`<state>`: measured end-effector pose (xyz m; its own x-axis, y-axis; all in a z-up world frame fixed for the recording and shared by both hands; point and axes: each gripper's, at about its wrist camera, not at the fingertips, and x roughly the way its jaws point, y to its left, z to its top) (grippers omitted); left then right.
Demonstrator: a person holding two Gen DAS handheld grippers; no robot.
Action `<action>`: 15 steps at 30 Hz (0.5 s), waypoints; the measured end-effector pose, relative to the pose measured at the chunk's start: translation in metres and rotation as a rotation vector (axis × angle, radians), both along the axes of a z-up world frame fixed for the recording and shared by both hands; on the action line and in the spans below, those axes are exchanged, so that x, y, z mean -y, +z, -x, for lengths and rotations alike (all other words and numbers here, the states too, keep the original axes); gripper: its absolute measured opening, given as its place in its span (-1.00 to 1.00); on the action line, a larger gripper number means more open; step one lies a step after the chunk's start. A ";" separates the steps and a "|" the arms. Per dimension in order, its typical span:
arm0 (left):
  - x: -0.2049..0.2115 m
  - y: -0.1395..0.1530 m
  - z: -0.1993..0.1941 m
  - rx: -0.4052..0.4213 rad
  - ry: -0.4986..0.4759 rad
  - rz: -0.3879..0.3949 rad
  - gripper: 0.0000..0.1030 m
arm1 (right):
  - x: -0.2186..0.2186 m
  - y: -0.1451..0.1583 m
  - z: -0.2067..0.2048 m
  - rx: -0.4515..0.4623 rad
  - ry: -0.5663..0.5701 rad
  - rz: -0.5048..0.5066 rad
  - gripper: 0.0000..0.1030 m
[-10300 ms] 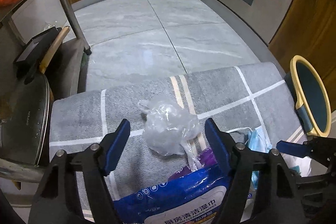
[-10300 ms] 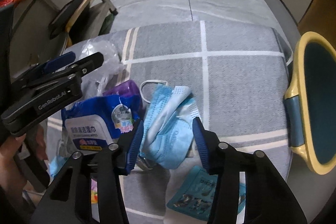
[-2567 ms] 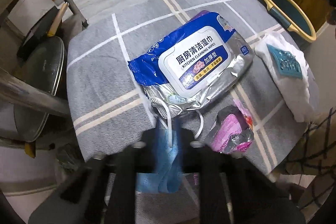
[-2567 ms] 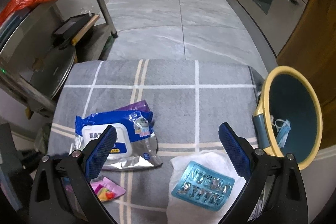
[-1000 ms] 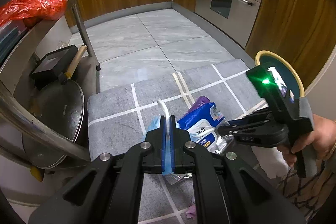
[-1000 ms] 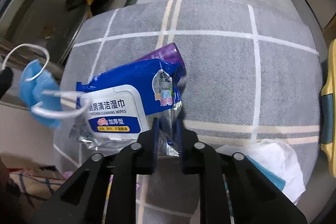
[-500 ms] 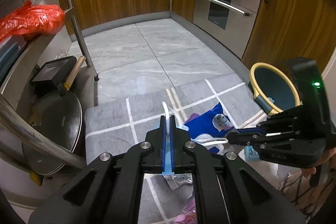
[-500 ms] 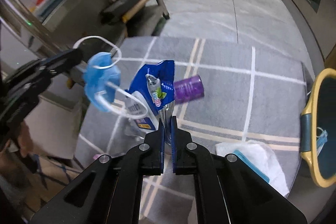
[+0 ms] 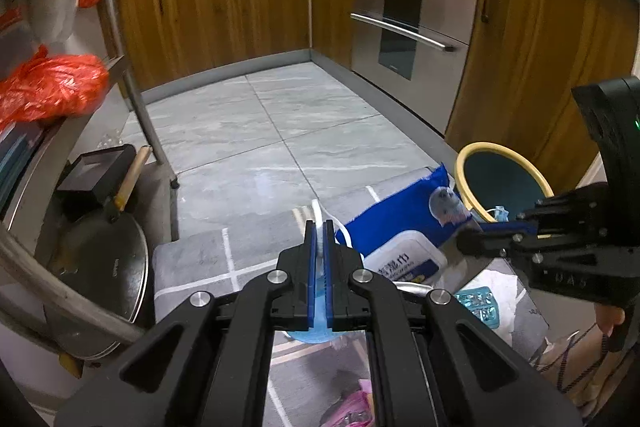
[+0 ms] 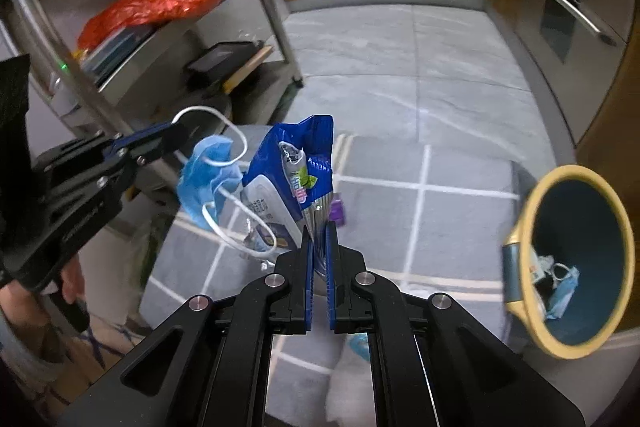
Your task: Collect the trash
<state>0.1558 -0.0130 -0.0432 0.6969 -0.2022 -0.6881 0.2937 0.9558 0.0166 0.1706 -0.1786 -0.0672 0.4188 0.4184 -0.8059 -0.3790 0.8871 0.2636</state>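
My left gripper (image 9: 319,227) is shut on a blue face mask (image 10: 208,175), which hangs in the air with its white loops dangling; the mask also shows under the jaws in the left wrist view (image 9: 316,323). My right gripper (image 10: 319,227) is shut on the blue wet-wipes pack (image 10: 296,179) and holds it up above the grey checked mat (image 10: 440,219). The pack shows in the left wrist view (image 9: 404,227) beside the right gripper (image 9: 468,243). A yellow-rimmed blue bin (image 10: 576,267) stands to the right with a mask and scraps inside.
On the mat lie a purple packet (image 10: 338,213), a teal blister pack (image 9: 480,307) on white tissue (image 9: 508,287), and a pink wrapper (image 9: 352,411). A steel rack (image 10: 272,11) with red bags and pans stands to the left. An oven (image 9: 408,23) and wood cabinets stand beyond the tiled floor.
Both grippers have risen from the mat, the left with the mask, the right with the wipes pack. The right gripper has swung toward the bin.
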 end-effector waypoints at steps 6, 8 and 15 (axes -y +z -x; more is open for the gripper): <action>0.020 0.003 -0.005 0.007 -0.031 0.001 -0.94 | 0.026 0.003 -0.007 0.013 -0.066 0.001 -0.88; 0.028 0.002 -0.007 0.008 -0.042 -0.001 -0.94 | 0.033 0.005 -0.009 0.020 -0.083 -0.008 -0.88; 0.048 0.002 -0.012 0.007 -0.067 -0.003 -0.94 | 0.058 0.016 -0.010 0.053 -0.140 -0.012 -0.88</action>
